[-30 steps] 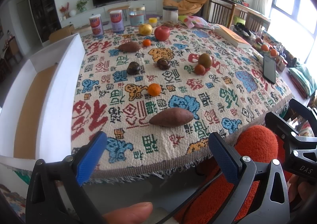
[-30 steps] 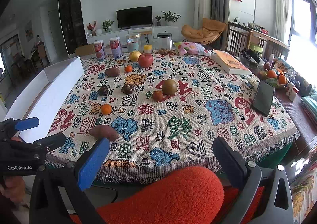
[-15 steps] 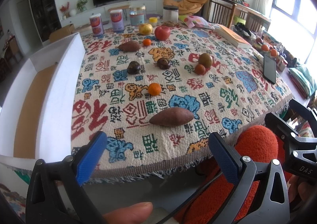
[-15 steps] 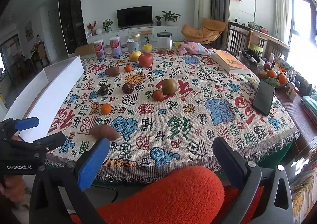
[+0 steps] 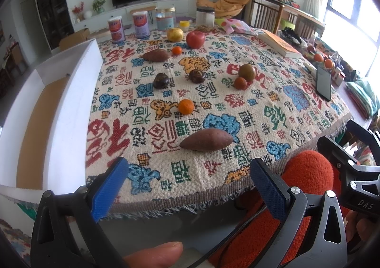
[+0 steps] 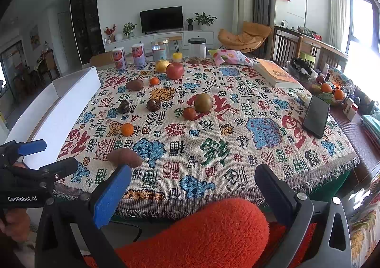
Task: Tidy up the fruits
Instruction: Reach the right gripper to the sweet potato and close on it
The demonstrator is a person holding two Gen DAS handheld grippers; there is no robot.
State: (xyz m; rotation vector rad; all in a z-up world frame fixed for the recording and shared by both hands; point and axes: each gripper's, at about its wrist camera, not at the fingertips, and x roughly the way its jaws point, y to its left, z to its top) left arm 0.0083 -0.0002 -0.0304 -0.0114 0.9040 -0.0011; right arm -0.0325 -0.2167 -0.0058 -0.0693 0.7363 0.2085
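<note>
We hold the left gripper (image 5: 187, 183) low at the near edge of the table, its blue-padded jaws spread wide with nothing between them; the right gripper (image 6: 193, 190) sits likewise, jaws wide apart and empty, over a fuzzy orange-red sleeve (image 6: 201, 232).

Left of the left jaws stands a long white box (image 5: 71, 106) with a brown floor, against the patterned tablecloth (image 5: 273, 111). Just beyond the gap between the left jaws lies a sweet potato (image 5: 206, 140), closest of everything. Farther ahead sits a small orange (image 5: 186, 106), then two dark, wrinkled round fruits (image 5: 161, 80) (image 5: 197, 75) side by side. Beyond those, a second sweet potato (image 5: 156, 55) lies beside a tiny orange (image 5: 176, 50), with a yellow fruit (image 5: 175, 34) and a red apple (image 5: 195, 39) behind them near the far edge.

Ahead of the right finger of the left gripper, a green-brown round fruit (image 5: 247, 72) touches a small reddish fruit (image 5: 240, 83). Right of the jaws, a black phone (image 5: 323, 82) lies flat, and a book (image 5: 280, 44) rests toward the far corner.

In the right wrist view, the near sweet potato (image 6: 124, 157) sits just past the left finger's tip, and the left gripper's body shows at the left edge.
</note>
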